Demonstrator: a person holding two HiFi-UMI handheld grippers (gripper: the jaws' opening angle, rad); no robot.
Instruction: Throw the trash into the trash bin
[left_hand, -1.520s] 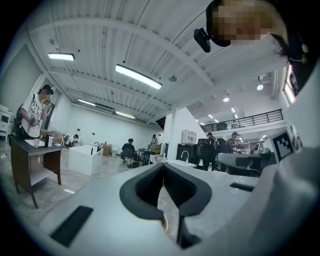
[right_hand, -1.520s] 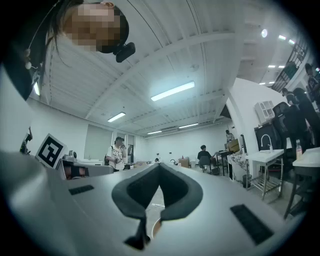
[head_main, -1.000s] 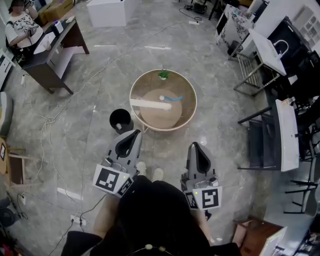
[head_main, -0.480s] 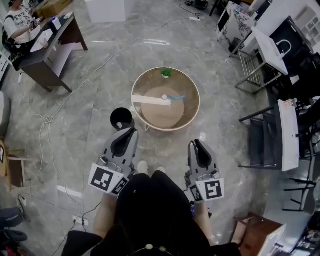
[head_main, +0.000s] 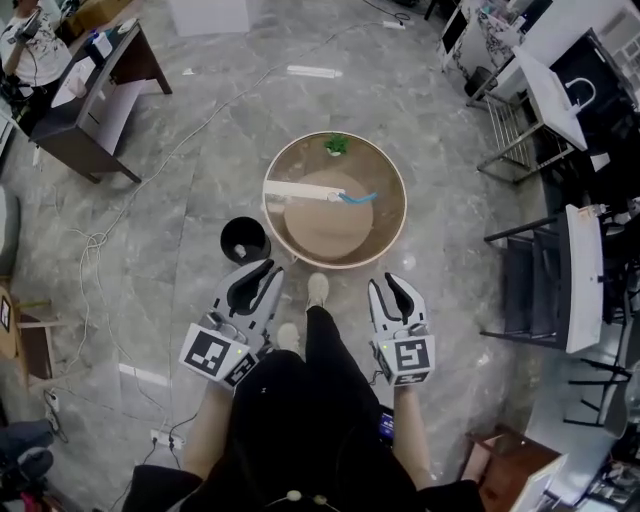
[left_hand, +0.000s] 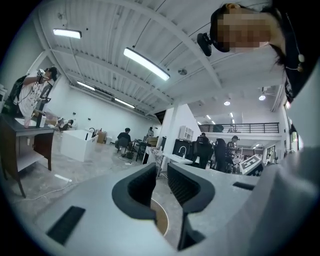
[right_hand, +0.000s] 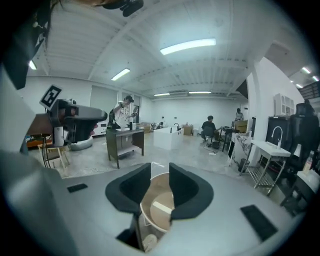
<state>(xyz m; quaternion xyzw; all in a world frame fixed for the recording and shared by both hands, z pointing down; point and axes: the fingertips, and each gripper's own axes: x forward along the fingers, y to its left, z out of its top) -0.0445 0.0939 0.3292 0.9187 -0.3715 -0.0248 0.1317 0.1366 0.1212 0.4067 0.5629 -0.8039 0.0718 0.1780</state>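
Both hold nothing, the left gripper (head_main: 256, 272) with fingers slightly apart and the right gripper (head_main: 397, 286) with fingers opening, so reach right across the round bench (head_main: 392, 235) and straddle the white ball (head_main: 328, 196) squarely before closing.

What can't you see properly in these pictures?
Head view: the white speck inside the round black trash bin is too small to name.
Head view: so is the little blue thing on the round wooden table.
Left gripper view: the black fingers hide most of the table.
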